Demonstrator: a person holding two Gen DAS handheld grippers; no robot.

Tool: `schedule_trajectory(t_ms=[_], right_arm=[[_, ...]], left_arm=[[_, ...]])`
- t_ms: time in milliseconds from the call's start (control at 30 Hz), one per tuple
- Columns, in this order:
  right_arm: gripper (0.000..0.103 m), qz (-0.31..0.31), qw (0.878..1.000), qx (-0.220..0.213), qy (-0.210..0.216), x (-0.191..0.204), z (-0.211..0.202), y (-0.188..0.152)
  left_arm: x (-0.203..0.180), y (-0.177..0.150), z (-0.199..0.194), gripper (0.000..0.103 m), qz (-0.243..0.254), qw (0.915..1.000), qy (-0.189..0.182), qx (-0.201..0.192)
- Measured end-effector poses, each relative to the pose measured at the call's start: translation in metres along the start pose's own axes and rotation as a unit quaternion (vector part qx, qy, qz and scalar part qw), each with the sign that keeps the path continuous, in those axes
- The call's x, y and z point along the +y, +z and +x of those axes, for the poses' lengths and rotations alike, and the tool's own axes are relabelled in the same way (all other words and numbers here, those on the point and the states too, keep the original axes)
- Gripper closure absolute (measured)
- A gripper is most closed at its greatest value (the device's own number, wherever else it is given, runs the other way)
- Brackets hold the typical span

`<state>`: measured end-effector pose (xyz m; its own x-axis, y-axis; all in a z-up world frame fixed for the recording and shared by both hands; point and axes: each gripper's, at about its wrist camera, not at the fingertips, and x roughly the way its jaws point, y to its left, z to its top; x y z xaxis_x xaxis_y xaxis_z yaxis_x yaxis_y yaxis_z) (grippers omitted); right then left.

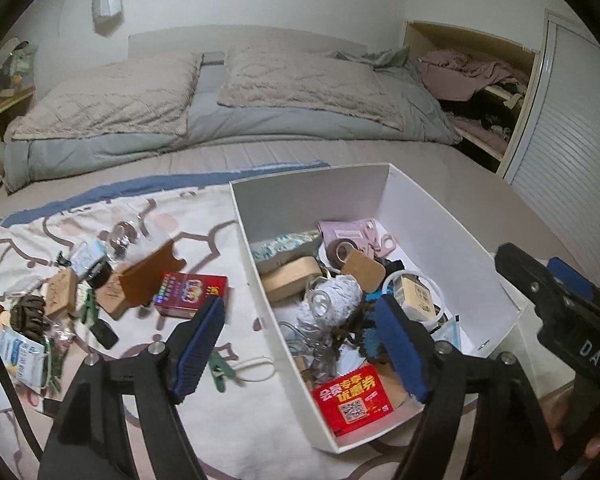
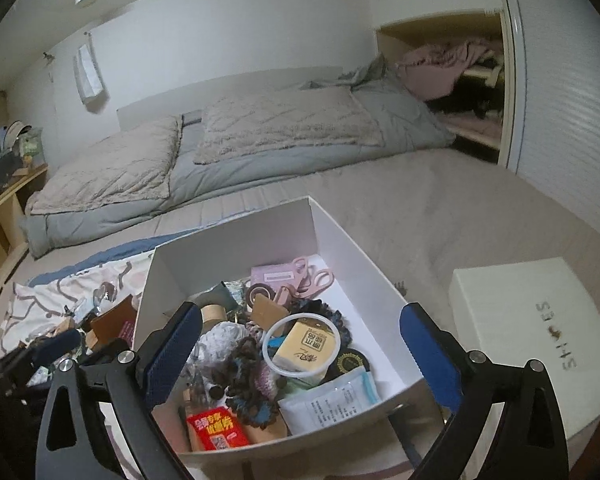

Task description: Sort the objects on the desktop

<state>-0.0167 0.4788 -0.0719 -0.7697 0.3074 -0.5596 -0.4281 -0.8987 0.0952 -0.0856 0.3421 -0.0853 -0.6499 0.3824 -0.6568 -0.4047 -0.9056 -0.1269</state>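
A white open box (image 1: 256, 248) stands on the bed, full of small items: a red coupon card (image 1: 352, 400), a white knit roll (image 1: 336, 300), pink scissors (image 1: 380, 240), a yellow packet (image 2: 306, 346) in a white ring. My left gripper (image 1: 300, 332) is open and empty, its jaws straddling the box's left wall. My right gripper (image 2: 300, 356) is open and empty above the box's near end; it shows at the right of the left wrist view (image 1: 556, 300). Loose items lie left of the box: a red card box (image 1: 190, 292), a brown holder (image 1: 148, 276), a green clip (image 1: 220, 368).
The items lie on a patterned white cloth (image 1: 60, 232) spread on the bed. A white box lid marked SHOES (image 2: 540, 328) lies to the right. Pillows and a grey quilt (image 1: 260, 92) lie at the far side. A louvred door (image 1: 568, 120) stands at the right.
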Motion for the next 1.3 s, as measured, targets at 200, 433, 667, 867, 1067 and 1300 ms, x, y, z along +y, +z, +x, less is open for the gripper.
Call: schedule_trajectory(t_ms=[200,433,667,867,1067,1300], right_arm=[[0.003,-0.012,1.0,-0.018,0.004,0.01,-0.023,-0.003],[0.0,-0.03,0.999,-0.032,-0.013,0.017,-0.048,-0.013],[0.0,-0.03,0.998,-0.043,-0.016,0.02,-0.074,-0.022],[0.0,-0.04,0.998,-0.054,-0.017,0.029,-0.092,-0.031],[0.0,-0.07,0.996,-0.053,-0.018,0.042,-0.11,-0.043],[0.0,-0.07,0.995,-0.065,-0.014,0.047,-0.131,-0.049]], left_arm=[[0.009,-0.002,-0.029,0.018,0.009,0.9996,0.005,-0.026],[0.023,-0.01,-0.061,0.008,0.013,0.9985,0.014,-0.051],[0.032,-0.019,-0.089,0.003,0.012,0.9977,0.014,-0.065],[0.04,-0.028,-0.11,0.002,0.007,0.9973,0.015,-0.072],[0.053,-0.039,-0.131,0.002,0.002,0.9962,0.022,-0.084],[0.071,-0.052,-0.146,0.002,-0.011,0.9961,0.037,-0.079]])
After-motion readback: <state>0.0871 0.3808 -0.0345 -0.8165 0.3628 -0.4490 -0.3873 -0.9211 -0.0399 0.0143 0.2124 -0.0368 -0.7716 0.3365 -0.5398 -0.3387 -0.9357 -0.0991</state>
